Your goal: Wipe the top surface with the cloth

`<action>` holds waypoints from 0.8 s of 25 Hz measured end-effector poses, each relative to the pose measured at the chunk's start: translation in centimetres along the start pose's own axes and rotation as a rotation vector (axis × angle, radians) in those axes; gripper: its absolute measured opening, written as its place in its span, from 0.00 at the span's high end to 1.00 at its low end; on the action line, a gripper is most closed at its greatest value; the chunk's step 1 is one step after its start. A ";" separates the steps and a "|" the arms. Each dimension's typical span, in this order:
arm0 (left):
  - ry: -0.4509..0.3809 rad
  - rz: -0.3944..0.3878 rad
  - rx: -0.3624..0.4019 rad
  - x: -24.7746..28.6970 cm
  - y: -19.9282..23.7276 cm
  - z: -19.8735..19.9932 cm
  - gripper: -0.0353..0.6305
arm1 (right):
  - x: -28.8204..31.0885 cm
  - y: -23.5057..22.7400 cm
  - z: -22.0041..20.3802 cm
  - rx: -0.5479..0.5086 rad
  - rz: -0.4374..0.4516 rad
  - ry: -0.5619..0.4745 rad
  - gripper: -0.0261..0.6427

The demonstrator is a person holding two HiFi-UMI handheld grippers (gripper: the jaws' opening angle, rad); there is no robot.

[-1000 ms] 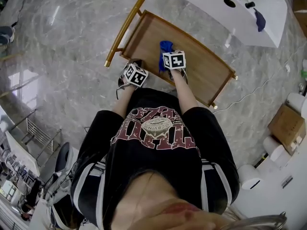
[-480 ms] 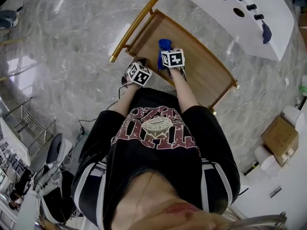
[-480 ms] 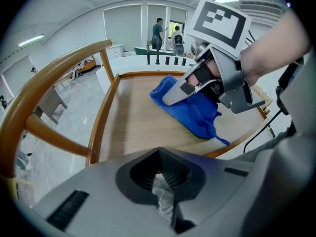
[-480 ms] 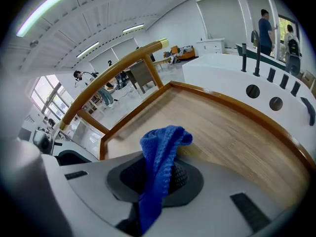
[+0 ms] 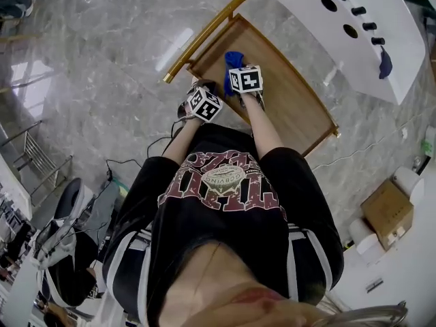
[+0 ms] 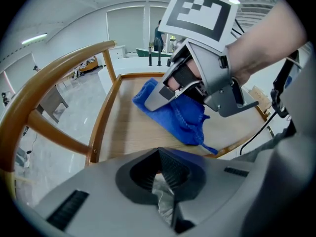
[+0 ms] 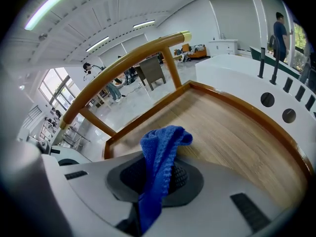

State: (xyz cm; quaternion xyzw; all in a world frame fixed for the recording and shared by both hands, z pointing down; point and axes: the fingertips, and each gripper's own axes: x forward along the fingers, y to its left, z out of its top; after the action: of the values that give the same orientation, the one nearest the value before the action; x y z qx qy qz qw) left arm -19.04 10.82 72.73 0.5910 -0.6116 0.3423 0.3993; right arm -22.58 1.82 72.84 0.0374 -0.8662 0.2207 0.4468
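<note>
The top surface is a rimmed wooden tray (image 5: 289,97) on a cart. My right gripper (image 5: 236,70) is over its near left part, shut on a blue cloth (image 5: 234,59). In the right gripper view the cloth (image 7: 160,149) stands up from between the jaws of the right gripper (image 7: 157,177), above the wood (image 7: 232,132). The left gripper view shows the right gripper (image 6: 160,97) pressing the bunched cloth (image 6: 183,116) down on the wood (image 6: 131,132). My left gripper (image 5: 196,92) hovers by the tray's near left corner. Its jaws (image 6: 165,177) are shut with nothing between them.
A golden handle bar (image 5: 204,36) runs along the cart's left end on slanted posts. A white counter with round holes (image 5: 354,26) stands just beyond the cart. A cardboard box (image 5: 387,213) sits at the right. A black cable (image 5: 136,162) lies on the marble floor.
The head view has swung, so the cart sits higher and further right. My left gripper has come a little closer to the right one. The cloth stays in the right gripper.
</note>
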 end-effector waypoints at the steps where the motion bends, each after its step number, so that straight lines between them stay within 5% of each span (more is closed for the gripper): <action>1: 0.001 0.001 -0.001 0.0 0.0 0.1 0.88 | 0.2 0.2 0.1 -0.006 0.003 0.003 0.87; 20: -0.039 0.050 -0.164 -3.2 3.7 -2.3 0.88 | 3.8 5.4 3.3 -0.046 0.069 -0.026 0.87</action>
State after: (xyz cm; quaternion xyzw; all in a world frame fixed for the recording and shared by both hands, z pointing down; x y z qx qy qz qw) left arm -22.60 14.56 71.14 0.5472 -0.6599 0.2895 0.4258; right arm -28.77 5.82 72.30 0.0001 -0.8776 0.2153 0.4284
